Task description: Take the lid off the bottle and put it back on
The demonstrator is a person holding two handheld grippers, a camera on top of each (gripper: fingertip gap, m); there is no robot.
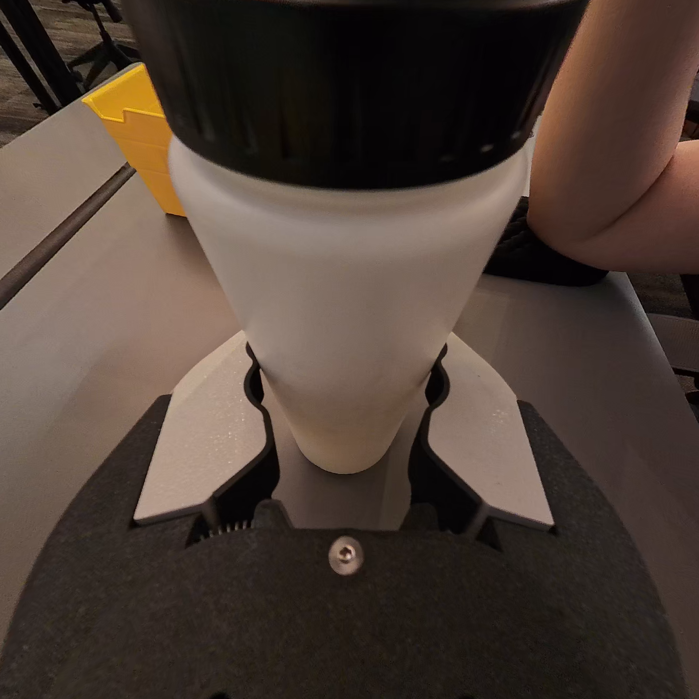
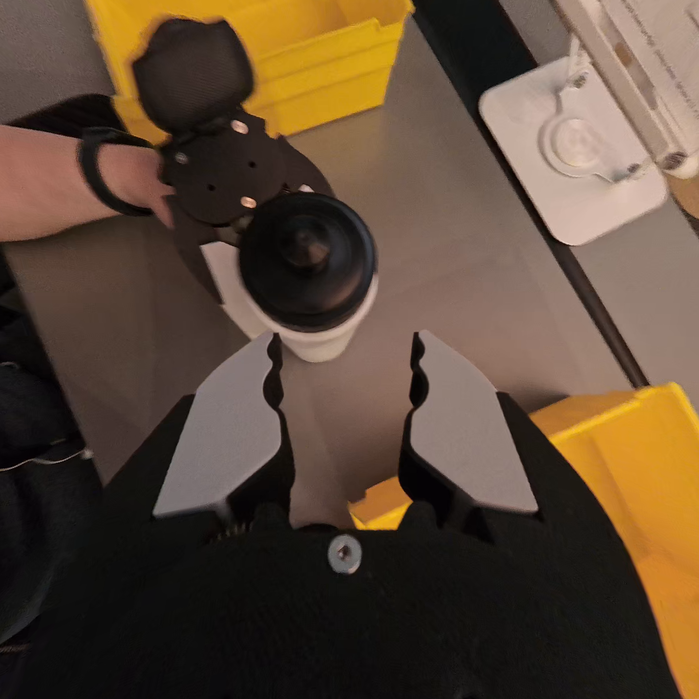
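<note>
The left gripper (image 1: pixel 346 382), its fingers (image 1: pixel 254 382) pinching the white bottle (image 1: pixel 340 287), is steadying it upright on the grey worktop (image 1: pixel 113 321). The black lid (image 2: pixel 308 261) is sitting on the bottle, so unscrewing likely remains. The right gripper (image 2: pixel 346 359) is hovering above with fingers spread, empty.

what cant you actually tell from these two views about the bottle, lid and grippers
- Left wrist view: the top of the black lid is cut off by the upper edge.
- Left wrist view: the right gripper is out of view.
- Right wrist view: motion blur hides whether the lid is screwed tight on the white bottle.
- Right wrist view: the bottle and gripper body hide the fingers of the left gripper.
</note>
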